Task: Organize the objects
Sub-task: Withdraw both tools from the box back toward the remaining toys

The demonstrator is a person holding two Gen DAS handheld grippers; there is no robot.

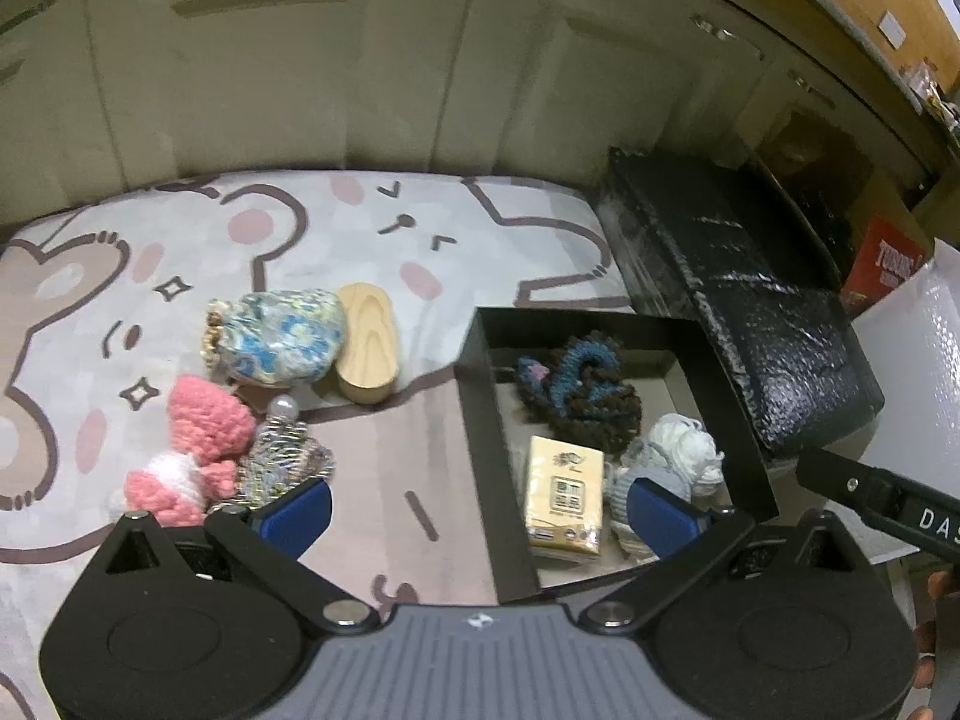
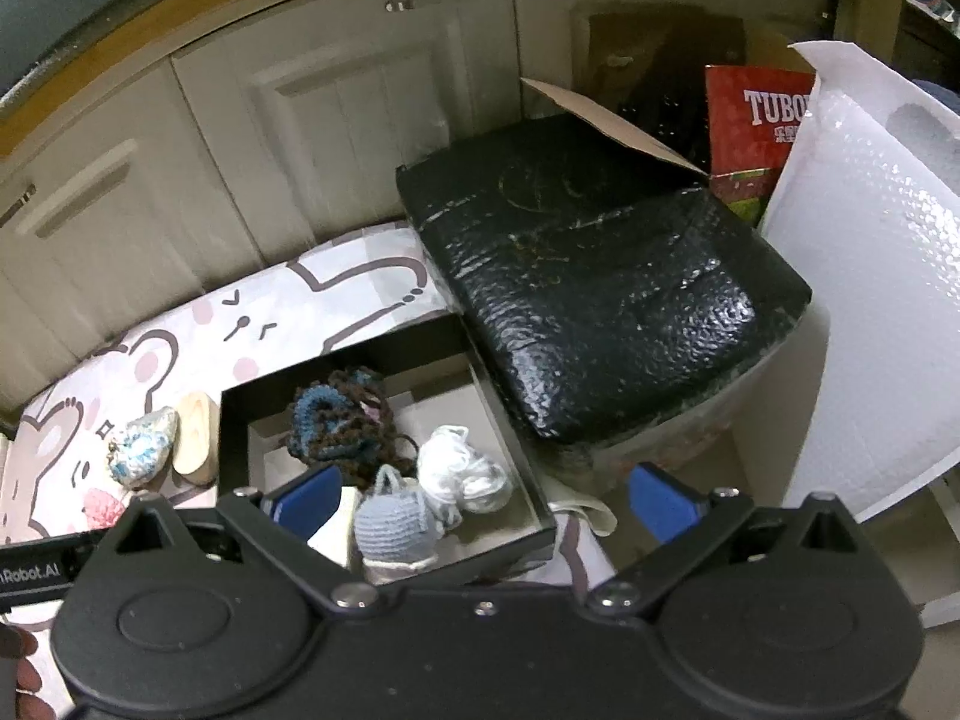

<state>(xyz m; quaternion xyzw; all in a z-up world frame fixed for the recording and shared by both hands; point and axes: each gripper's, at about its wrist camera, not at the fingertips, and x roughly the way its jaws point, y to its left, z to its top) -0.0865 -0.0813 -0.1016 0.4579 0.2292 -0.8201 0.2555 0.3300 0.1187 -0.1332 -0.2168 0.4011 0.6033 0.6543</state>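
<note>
Cartoon-bear mat (image 1: 360, 228) carries the black box (image 1: 480, 420); left of it lies the pink crochet toy (image 1: 198, 438), soft, light, best pinched mid-body. Both tongs, left (image 1: 474, 507) and right (image 2: 480, 498), gape wide, empty.

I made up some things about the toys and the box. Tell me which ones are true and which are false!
1. The tissue pack lies in the black box. True.
2. The pink knit toy is in the box. False: it lies on the mat, left of the box.
3. The right claw holds the white yarn. False: the claw is open and holds nothing; the yarn lies in the box.
4. The wooden case sits right beside the blue flowery pouch. True.
5. The left claw is open. True.
</note>
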